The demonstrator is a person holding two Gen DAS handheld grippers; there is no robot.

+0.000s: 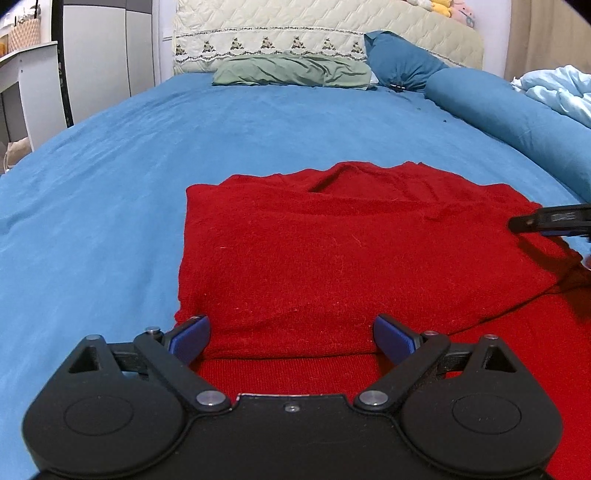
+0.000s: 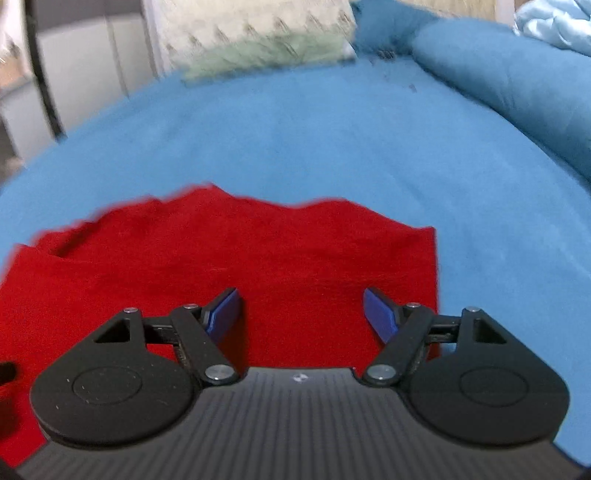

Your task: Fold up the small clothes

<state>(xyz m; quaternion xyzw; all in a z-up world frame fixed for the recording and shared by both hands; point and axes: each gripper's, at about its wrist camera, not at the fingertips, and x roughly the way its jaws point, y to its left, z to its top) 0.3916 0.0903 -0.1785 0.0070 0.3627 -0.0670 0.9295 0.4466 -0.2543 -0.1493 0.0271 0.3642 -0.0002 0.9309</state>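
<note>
A red knit garment lies flat on the blue bed sheet, with a folded layer on top of its near part. My left gripper is open, its blue pads on either side of the near left part of the folded layer, holding nothing. My right gripper is open and empty over the garment's right side; the right wrist view is blurred. The right gripper's tip also shows at the right edge of the left wrist view.
A green pillow, a blue pillow and a quilted headboard stand at the far end. A rolled blue duvet and a light blue blanket lie at the right. White furniture is left of the bed.
</note>
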